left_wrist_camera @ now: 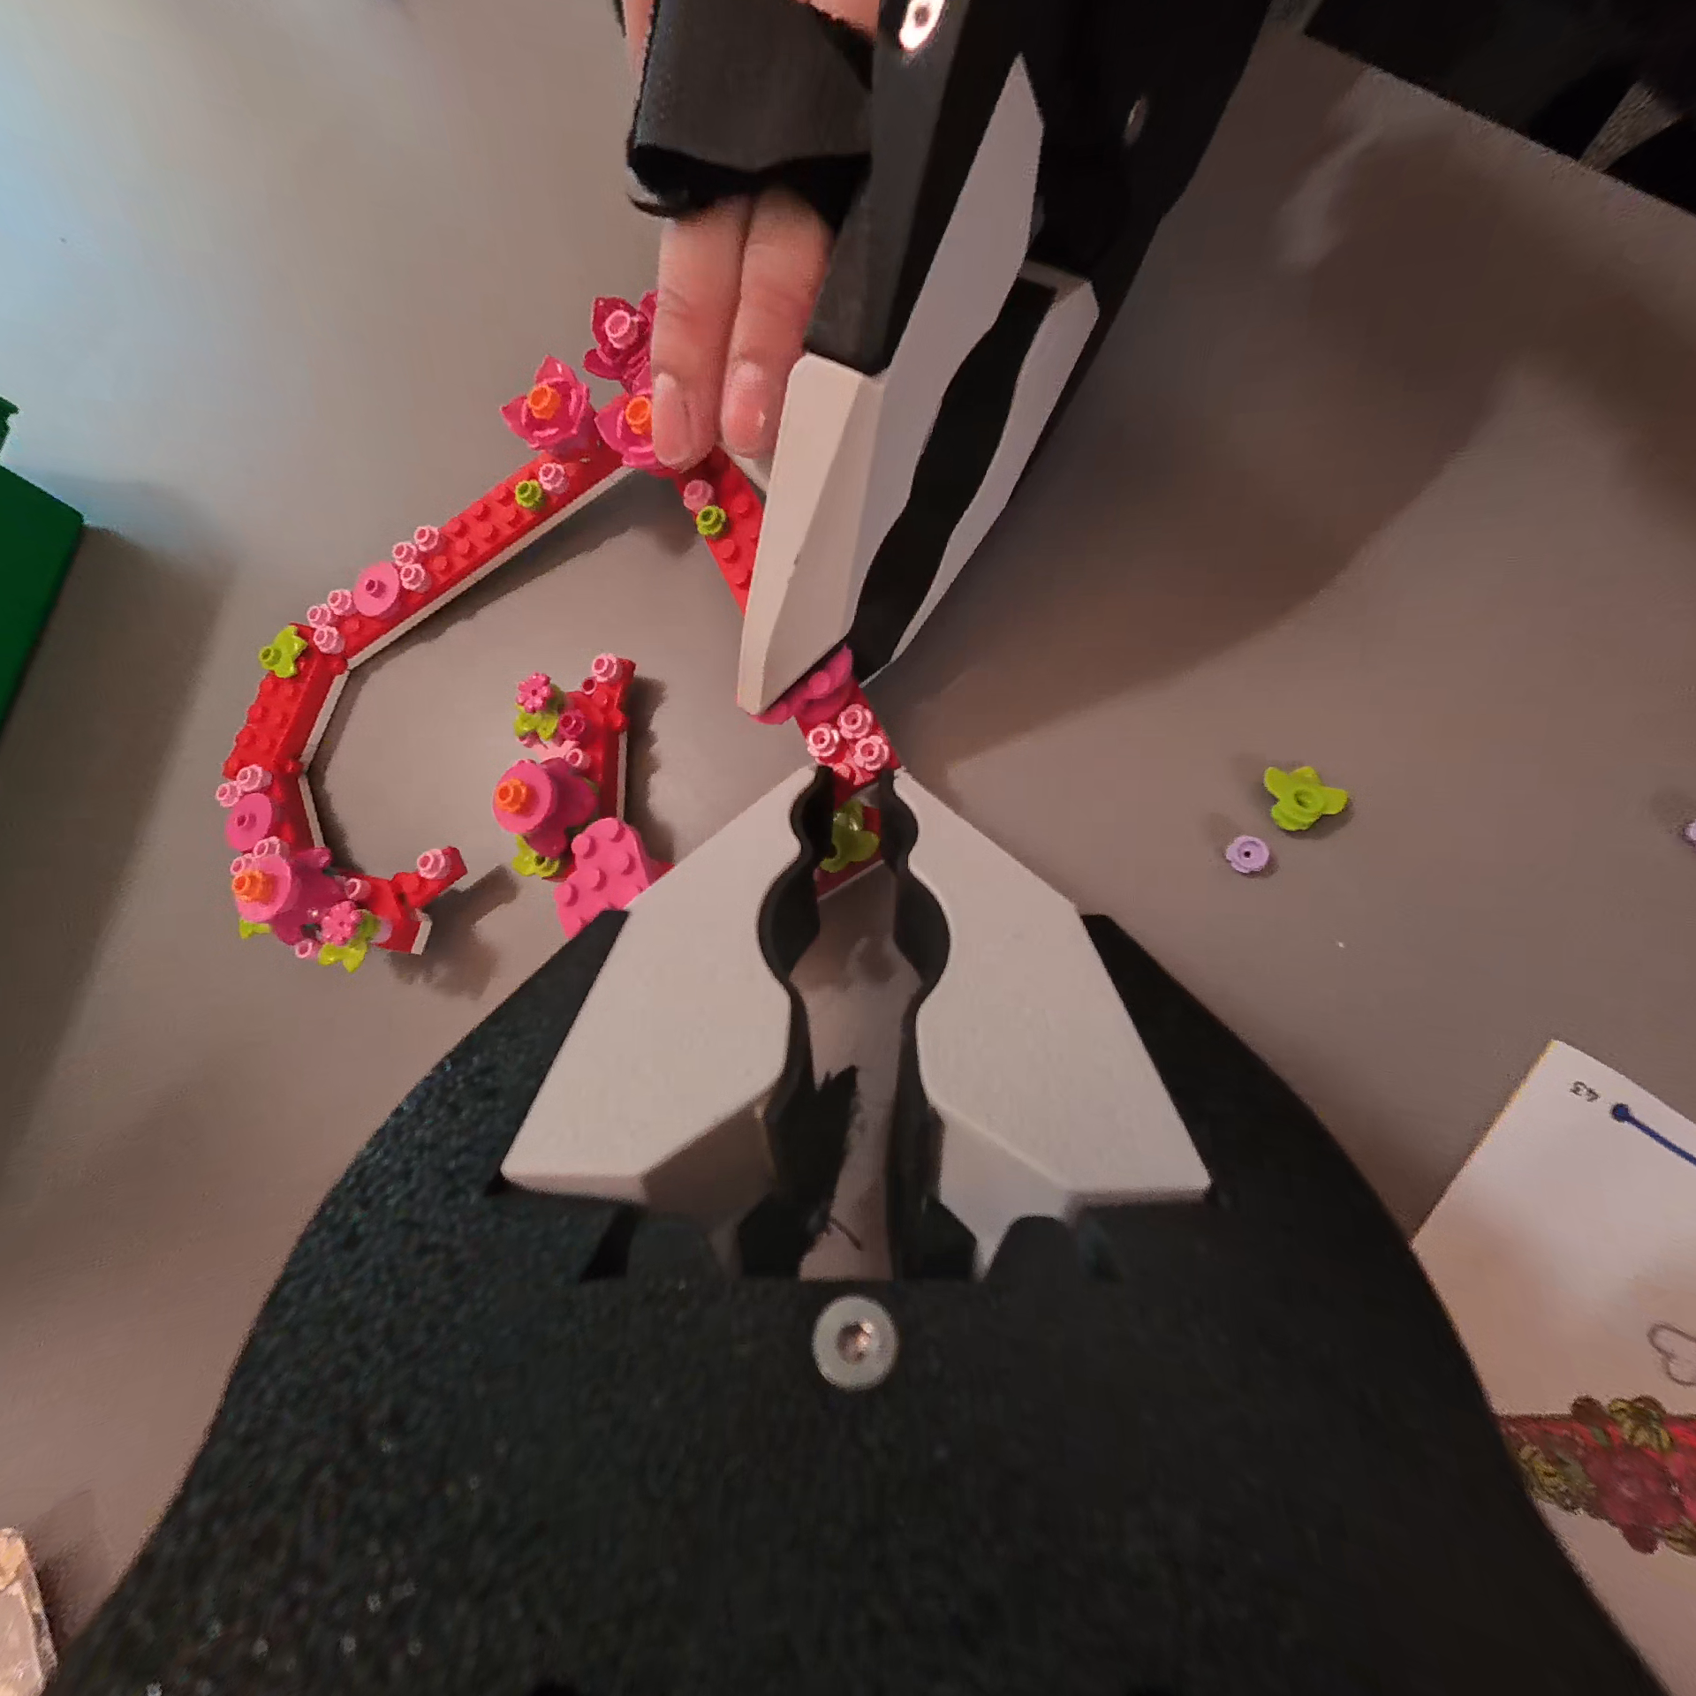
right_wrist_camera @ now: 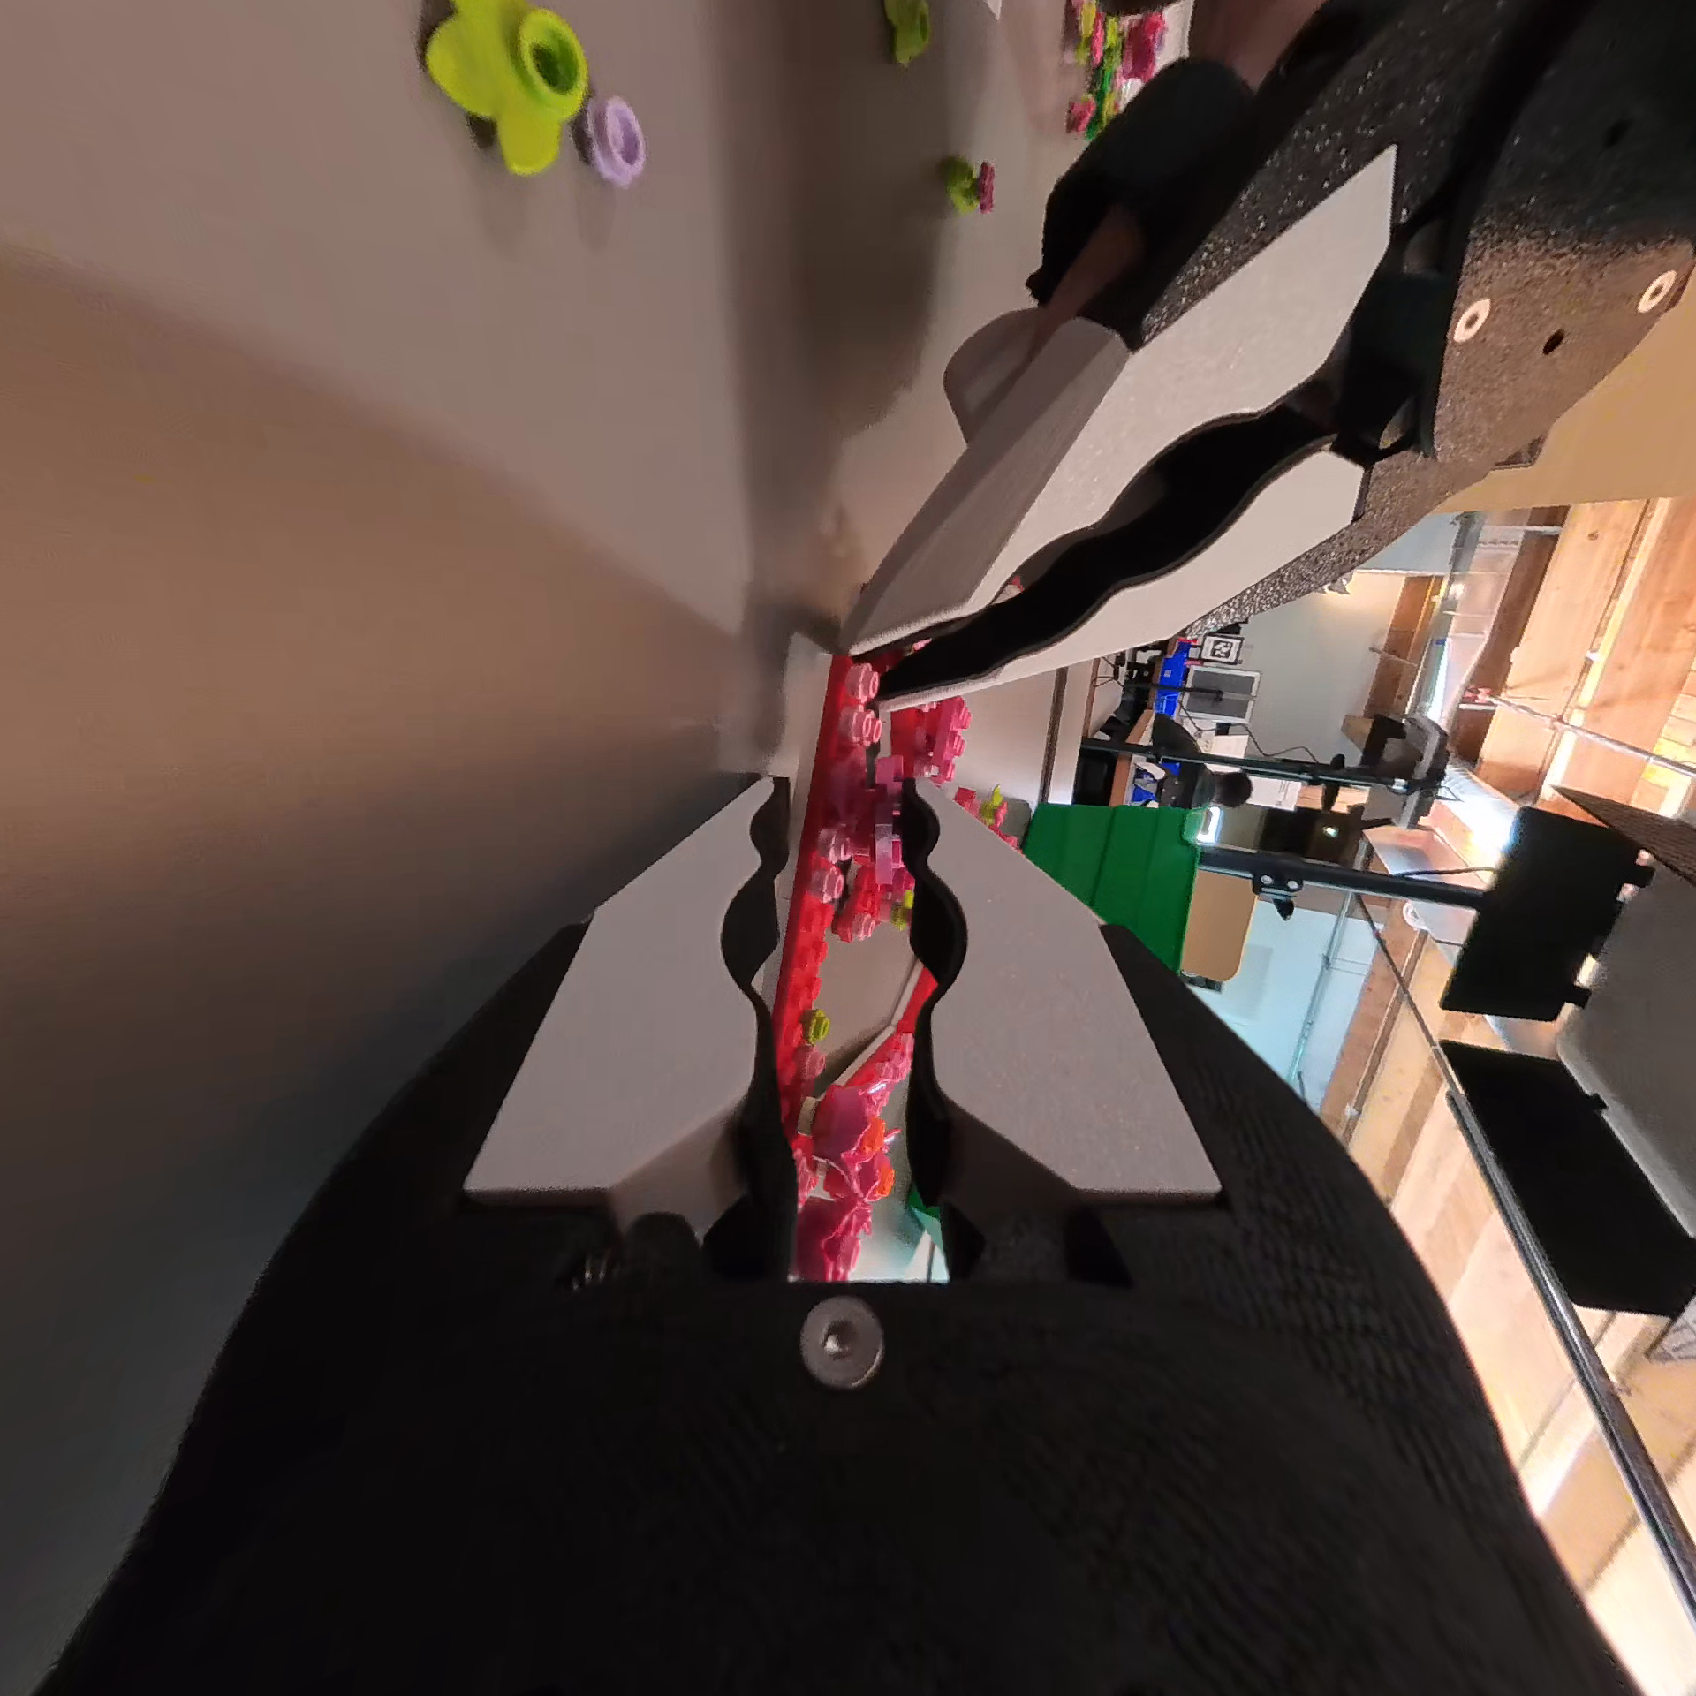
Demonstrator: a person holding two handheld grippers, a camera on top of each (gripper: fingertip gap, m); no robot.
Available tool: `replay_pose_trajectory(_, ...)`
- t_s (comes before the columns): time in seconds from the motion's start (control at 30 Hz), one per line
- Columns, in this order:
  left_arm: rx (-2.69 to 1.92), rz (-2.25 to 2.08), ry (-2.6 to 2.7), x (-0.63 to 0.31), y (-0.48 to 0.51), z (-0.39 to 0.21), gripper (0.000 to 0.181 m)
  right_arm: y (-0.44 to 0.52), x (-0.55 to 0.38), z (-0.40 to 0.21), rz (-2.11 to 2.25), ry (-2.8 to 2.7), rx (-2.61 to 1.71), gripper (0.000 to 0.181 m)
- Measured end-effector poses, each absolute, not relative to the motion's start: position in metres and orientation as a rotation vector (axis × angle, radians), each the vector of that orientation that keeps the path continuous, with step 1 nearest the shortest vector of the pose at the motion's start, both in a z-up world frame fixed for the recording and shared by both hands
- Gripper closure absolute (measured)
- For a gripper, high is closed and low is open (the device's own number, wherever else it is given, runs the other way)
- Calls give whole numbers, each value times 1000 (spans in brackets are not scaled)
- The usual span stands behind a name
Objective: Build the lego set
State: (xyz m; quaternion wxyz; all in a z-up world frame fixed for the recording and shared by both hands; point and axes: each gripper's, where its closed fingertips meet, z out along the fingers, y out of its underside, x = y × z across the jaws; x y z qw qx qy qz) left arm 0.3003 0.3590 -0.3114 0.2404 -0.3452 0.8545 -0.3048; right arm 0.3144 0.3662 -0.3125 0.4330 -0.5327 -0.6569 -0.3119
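A red lego frame (left_wrist_camera: 459, 541), bent like an open heart and dotted with pink flowers and lime leaves, lies on the grey table (left_wrist_camera: 1193, 569). My left gripper (left_wrist_camera: 855, 785) is shut on the tip of its right arm, beside a lime leaf. My right gripper (left_wrist_camera: 789, 702) comes down from above and pinches the same arm at a magenta piece, just beyond my left fingertips. In the right wrist view the frame (right_wrist_camera: 808, 918) runs between my right gripper's (right_wrist_camera: 844, 798) fingers, and the left gripper (right_wrist_camera: 867, 656) meets it from the upper right. A separate flowered lego section (left_wrist_camera: 569, 780) lies inside the heart.
A loose lime flower piece (left_wrist_camera: 1303, 797) and a lavender round stud (left_wrist_camera: 1246, 853) lie to the right; they also show in the right wrist view (right_wrist_camera: 523, 78) (right_wrist_camera: 613, 138). An instruction booklet (left_wrist_camera: 1578, 1285) lies at the lower right. A green box (left_wrist_camera: 27, 587) sits at the left edge. Both grippers' tips are close together, under 4 cm apart. My left gripper's tips are some 8 centimeters from the lavender round stud (left_wrist_camera: 1246, 853). The right camera catches it too, in the right wrist view (right_wrist_camera: 604, 139).
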Motion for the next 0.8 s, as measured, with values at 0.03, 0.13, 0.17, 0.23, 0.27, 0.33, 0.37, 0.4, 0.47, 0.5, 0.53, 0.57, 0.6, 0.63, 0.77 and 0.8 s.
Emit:
replay_pose_trajectory(0.03, -947, -832, 2337, 301, 359, -312, 174, 366, 315, -312, -783, -1627, -1327, 159)
replay_pose_trajectory(0.13, -953, -838, 2332, 301, 360, -312, 174, 367, 316, -312, -832, -1612, -1312, 160)
replay_pose_trajectory(0.17, -955, -843, 2326, 302, 359, -312, 174, 367, 316, -312, -840, -1608, -1313, 159)
replay_pose_trajectory(0.23, -965, -846, 2308, 303, 361, -311, 174, 368, 318, -311, -836, -1579, -1342, 160)
replay_pose_trajectory(0.27, -967, -851, 2291, 304, 361, -309, 174, 369, 319, -310, -824, -1560, -1358, 160)
replay_pose_trajectory(0.33, -957, -847, 2232, 307, 363, -302, 160, 370, 321, -307, -794, -1521, -1387, 161)
replay_pose_trajectory(0.37, -940, -852, 2218, 306, 362, -299, 149, 370, 321, -306, -775, -1505, -1400, 161)
replay_pose_trajectory(0.4, -917, -846, 2212, 306, 360, -296, 138, 369, 321, -305, -760, -1493, -1408, 161)
replay_pose_trajectory(0.47, -827, -796, 2208, 305, 357, -294, 125, 369, 321, -306, -737, -1479, -1423, 160)
replay_pose_trajectory(0.5, -772, -771, 2207, 304, 355, -293, 124, 370, 321, -307, -728, -1471, -1430, 160)
replay_pose_trajectory(0.53, -717, -733, 2200, 305, 354, -294, 125, 370, 321, -307, -720, -1463, -1435, 160)
replay_pose_trajectory(0.57, -661, -689, 2192, 305, 354, -295, 126, 370, 321, -308, -714, -1459, -1440, 160)
replay_pose_trajectory(0.6, -604, -641, 2179, 306, 355, -296, 129, 370, 321, -308, -709, -1455, -1444, 160)
replay_pose_trajectory(0.63, -545, -592, 2160, 307, 356, -297, 133, 371, 321, -308, -705, -1451, -1448, 160)
replay_pose_trajectory(0.77, -371, -442, 2092, 309, 358, -299, 141, 371, 323, -307, -676, -1419, -1478, 159)
replay_pose_trajectory(0.8, -330, -415, 2073, 310, 357, -299, 144, 372, 324, -306, -671, -1410, -1484, 159)
